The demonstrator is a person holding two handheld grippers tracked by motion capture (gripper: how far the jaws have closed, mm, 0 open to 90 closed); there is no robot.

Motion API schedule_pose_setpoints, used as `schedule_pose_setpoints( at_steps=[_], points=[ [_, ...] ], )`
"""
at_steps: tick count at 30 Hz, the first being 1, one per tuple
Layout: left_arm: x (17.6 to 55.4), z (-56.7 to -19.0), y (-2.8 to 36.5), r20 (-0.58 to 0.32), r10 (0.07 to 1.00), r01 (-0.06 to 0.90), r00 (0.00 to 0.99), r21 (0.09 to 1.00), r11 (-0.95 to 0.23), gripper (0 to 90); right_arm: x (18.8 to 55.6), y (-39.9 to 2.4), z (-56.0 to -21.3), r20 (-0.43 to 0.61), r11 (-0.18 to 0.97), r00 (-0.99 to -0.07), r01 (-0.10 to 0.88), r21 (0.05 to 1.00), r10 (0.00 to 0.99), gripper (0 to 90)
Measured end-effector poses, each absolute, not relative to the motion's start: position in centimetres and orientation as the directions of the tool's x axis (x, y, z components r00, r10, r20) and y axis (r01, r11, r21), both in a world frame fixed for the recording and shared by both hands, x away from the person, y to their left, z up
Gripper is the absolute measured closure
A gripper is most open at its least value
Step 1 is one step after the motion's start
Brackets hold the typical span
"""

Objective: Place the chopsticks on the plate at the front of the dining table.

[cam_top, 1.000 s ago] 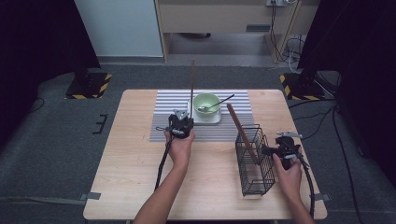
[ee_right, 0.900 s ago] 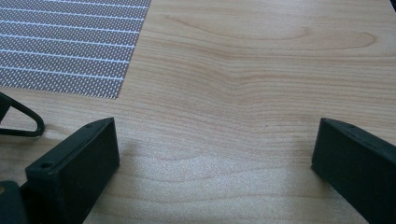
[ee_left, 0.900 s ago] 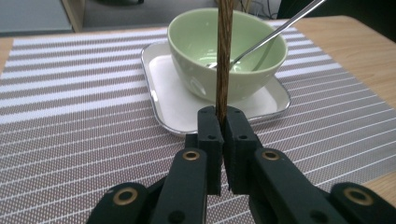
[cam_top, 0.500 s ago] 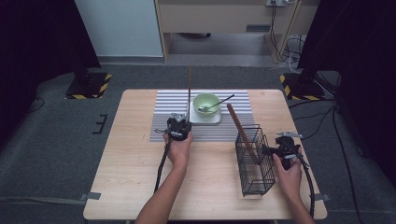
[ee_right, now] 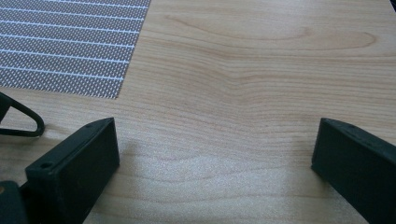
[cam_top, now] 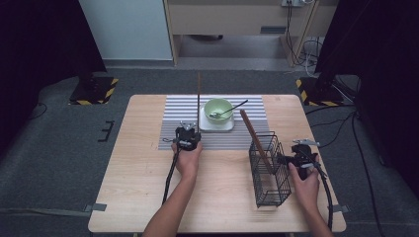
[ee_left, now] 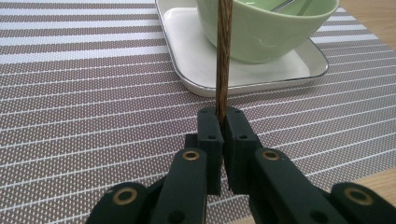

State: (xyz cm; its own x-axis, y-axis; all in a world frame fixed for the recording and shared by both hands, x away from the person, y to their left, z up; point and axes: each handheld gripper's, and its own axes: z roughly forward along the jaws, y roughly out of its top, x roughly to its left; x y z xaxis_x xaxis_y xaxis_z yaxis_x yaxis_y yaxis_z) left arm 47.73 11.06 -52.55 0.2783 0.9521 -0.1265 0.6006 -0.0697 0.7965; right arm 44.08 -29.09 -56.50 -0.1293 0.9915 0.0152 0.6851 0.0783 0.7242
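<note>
1. The light wooden counter [cam_top: 148, 197] stood on a grey floor [cam_top: 54, 163]
2. A striped grey placemat [cam_top: 183, 104] lay flat along the counter's far edge
3. A black wire basket [cam_top: 269, 173] stood directly on the counter near its right side, just beside the placemat

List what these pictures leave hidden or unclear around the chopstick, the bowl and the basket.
- Chopstick: the left gripper view's top edge cuts off its upper end; its lower end is hidden between the shut jaws of the left gripper.
- Bowl: its contents are too small to tell in the high view; a utensil rests in it.
- Basket: the lower end of the stick inside it is blurred behind the wires.
</note>
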Motion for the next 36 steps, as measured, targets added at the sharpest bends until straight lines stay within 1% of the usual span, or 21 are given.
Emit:
schedule_pose_setpoints(
  at_steps=[5, 16, 26, 36],
  points=[
    [47.80, -52.86, 11.16, -0.128, 0.953, 0.610, 0.273, 0.790, -0.069, 86.0, 44.08, -29.09, -56.50, 0.015, 0.078, -0.129, 0.685, 0.724, 0.992, 1.0],
    [48.20, -53.33, 11.50, -0.163, 0.950, 0.623, 0.265, 0.782, -0.039, 85.8, 44.08, -29.08, -56.50, 0.016, 0.078, -0.129, 0.685, 0.724, 0.992, 0.9],
    [48.09, -53.29, 11.43, -0.143, 0.954, 0.616, 0.265, 0.786, -0.053, 86.1, 44.09, -28.94, -56.51, 0.014, 0.087, -0.141, 0.684, 0.725, 0.990, 0.9],
    [48.17, -53.62, 11.34, -0.143, 0.956, 0.628, 0.255, 0.776, -0.052, 86.0, 44.09, -28.94, -56.51, 0.014, 0.087, -0.141, 0.683, 0.725, 0.990, 0.9]
  ],
)
